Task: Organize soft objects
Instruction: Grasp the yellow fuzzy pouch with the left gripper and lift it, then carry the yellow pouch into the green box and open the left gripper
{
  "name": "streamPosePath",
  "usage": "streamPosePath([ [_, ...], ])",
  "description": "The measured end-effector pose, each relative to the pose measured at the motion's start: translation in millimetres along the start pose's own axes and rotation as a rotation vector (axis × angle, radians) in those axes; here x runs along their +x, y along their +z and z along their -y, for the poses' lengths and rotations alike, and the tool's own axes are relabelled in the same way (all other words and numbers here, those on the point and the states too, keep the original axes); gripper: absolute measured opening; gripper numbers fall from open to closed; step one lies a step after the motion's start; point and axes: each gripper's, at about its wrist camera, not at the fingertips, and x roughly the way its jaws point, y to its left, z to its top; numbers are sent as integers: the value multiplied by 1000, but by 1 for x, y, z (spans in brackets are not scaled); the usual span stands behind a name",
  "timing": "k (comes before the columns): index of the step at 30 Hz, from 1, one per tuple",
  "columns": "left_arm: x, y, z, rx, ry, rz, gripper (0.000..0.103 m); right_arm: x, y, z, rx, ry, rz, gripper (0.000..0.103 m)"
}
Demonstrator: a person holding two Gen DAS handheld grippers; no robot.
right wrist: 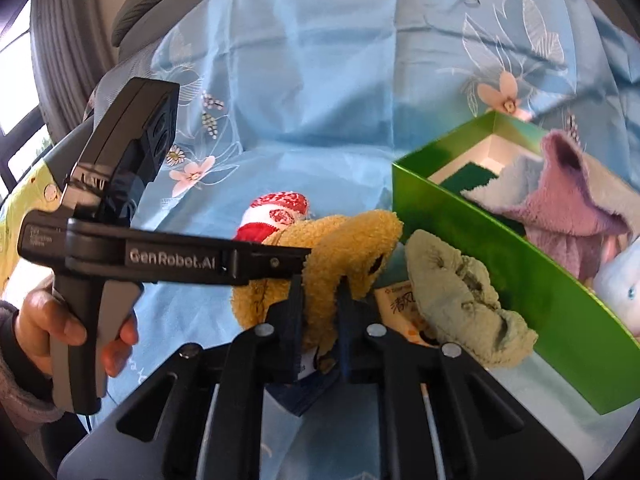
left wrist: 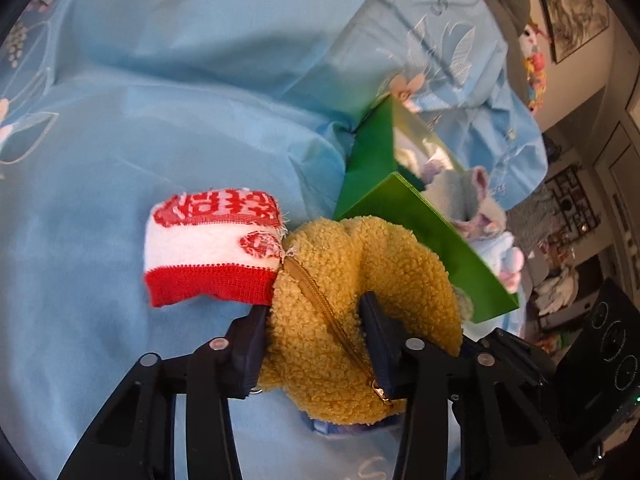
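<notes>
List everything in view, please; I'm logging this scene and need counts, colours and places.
yellow fleece pouch: one, mustard, on the cloth, pinched by both grippers.
red-and-white knit: one, beside the pouch.
pale green cloth: one, against the box's outer wall.
green box: one, open, right side.
pink-grey plush: one, inside the box.
pale blue plush: one, inside the box.
blue floral sheet: one, underneath everything.
left hand-held gripper: black, shut on the pouch.
right hand-held gripper: black, shut on the pouch.
person's hand: holding the left handle.
</notes>
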Motion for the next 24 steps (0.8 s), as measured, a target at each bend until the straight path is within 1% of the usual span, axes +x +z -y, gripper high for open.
streamPosePath([
  [3,-19,-7,9,6,-15,38,43,-17,3,-8,-22,15,40,13],
  [10,-60,-20,25,-49,-66,105,43,-57,9,-30,-72,42,124,13],
  [11,-63,-21,26,-56,-74,104,43,-64,9,-34,-83,42,135,13],
  [15,-60,-22,27,-112,-105,52,43,-77,8,-39,-95,32,145,13],
  [17,-59,-26,30,-100,-89,53,43,-78,4,-37,-73,30,132,13],
  [24,-57,-40,37,-105,-120,24,43,-91,-11,-35,-54,17,127,13],
])
